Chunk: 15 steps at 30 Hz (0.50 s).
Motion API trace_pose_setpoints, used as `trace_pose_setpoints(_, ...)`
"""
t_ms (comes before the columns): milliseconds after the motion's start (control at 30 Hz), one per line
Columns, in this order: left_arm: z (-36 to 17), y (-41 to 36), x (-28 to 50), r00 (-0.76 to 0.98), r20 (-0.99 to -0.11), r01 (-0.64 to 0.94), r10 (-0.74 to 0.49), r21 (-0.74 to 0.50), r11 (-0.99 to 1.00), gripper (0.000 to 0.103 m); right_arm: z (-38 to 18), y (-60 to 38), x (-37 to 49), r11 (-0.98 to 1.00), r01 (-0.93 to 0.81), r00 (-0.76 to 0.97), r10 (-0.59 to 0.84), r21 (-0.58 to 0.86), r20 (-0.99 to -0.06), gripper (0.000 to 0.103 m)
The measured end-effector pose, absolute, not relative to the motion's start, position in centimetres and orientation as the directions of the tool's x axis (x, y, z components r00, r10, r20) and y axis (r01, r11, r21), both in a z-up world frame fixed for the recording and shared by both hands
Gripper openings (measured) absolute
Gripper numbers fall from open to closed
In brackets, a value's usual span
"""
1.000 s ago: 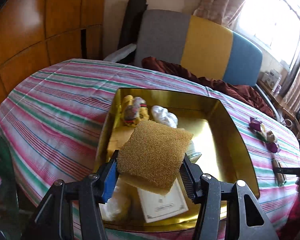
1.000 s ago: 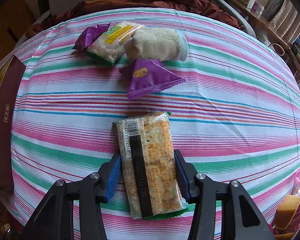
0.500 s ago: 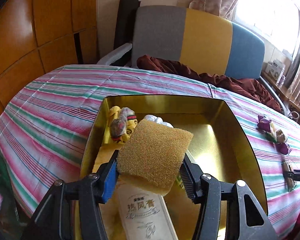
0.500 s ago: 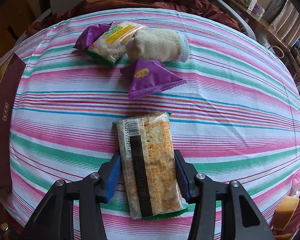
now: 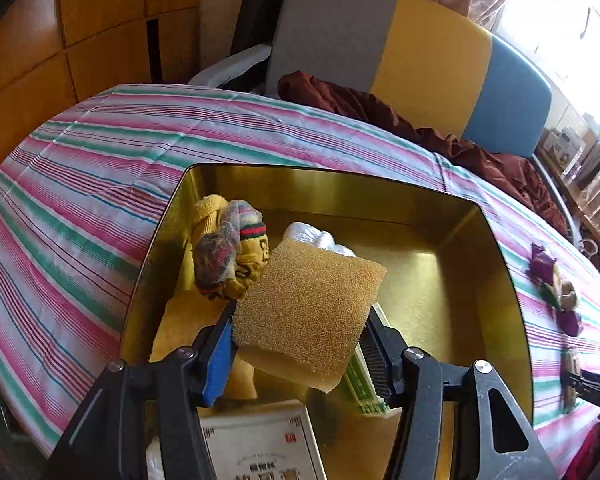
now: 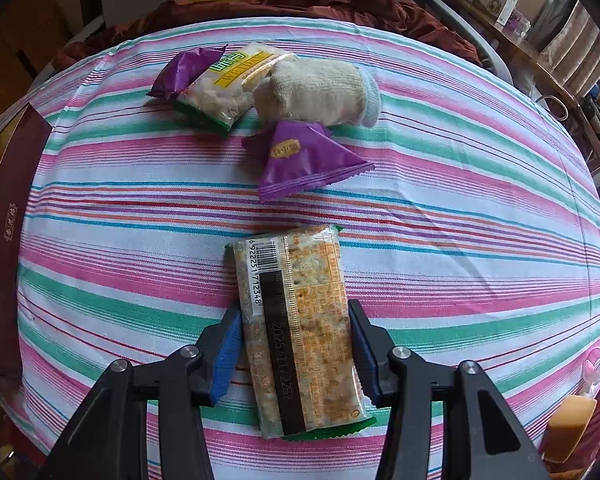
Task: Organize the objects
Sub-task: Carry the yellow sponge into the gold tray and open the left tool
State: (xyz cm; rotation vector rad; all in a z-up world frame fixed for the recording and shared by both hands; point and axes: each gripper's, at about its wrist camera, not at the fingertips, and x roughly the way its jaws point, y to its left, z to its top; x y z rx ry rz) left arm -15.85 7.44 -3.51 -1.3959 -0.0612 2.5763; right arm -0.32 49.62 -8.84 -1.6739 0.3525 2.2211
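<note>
- A yellow sponge (image 5: 308, 312) was pinched between the fingers of the left gripper (image 5: 298, 344), one pad pressed against each side, and was held above the open gold box (image 5: 508, 280).
- The box stood on a striped tablecloth (image 5: 100, 184); inside it, a bundle of rolled socks (image 5: 228, 252) lay near the far left corner, with a white wad (image 5: 320, 238) just beside it and partly hidden behind the sponge.
- A yellow cloth (image 5: 184, 324) was seen on the box floor under the left finger, and a white printed carton (image 5: 260, 448) lay at the near edge, below the gripper.
- A cracker packet (image 6: 296, 328) was clamped lengthwise by the right gripper (image 6: 296, 348), both blue pads touching its long sides; whether it rested on the tablecloth (image 6: 460, 240) or was lifted just clear could not be told.
- Farther back on the cloth, a purple wrapper (image 6: 304, 160) lay apart from the packet, and behind it a rolled cream sock (image 6: 324, 92) touched a clear snack bag (image 6: 228, 88) with a yellow label.
- A second purple wrapper (image 6: 184, 70) was seen at the far left of that bag.
- The dark red outer wall of the box (image 6: 8, 220) was seen at the left edge of the right wrist view.
</note>
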Motion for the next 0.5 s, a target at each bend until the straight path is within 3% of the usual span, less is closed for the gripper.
trace_pose_setpoints(333,-4.2,6.9,-15.5,-0.541,-0.822,-0.156,0.178,-0.110,-0.982,0.073,-9.0,50.1,-0.4,-0.915,-0.404,-0.253,0.119,-0.007,-0.960,0.050)
trace_pose_setpoints(500,-3.5,6.1,-13.8,-0.571,-0.800,-0.164,0.182,-0.106,-0.981,0.074,-9.0,49.9,-0.3,-0.915,-0.402,-0.252,0.121,-0.010,-0.960,0.050)
